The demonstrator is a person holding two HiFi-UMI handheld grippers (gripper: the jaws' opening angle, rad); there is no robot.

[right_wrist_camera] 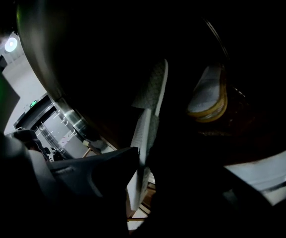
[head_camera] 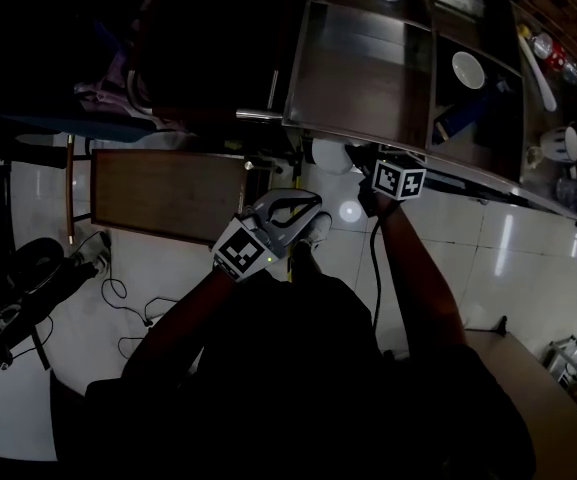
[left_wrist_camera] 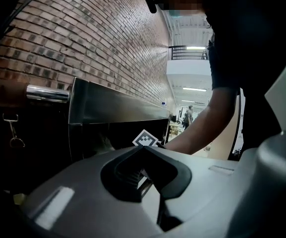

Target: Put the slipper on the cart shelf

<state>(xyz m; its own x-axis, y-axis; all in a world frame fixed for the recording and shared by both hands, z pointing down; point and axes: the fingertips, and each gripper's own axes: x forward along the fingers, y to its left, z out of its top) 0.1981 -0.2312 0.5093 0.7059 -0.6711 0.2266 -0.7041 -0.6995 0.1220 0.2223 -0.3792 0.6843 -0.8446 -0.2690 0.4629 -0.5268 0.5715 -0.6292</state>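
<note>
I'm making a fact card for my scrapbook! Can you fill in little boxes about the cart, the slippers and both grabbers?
Place: steel cart with a tray top, beside a red brick wall
Right gripper: jaws closed on a pale flat slipper, held edge-on in the dark space under the cart's top
Other slipper: pale slipper with a yellowish sole edge, seems to lie on the dark shelf there
Left gripper: jaws together, nothing between them
On top of cart: round white bowl
</note>
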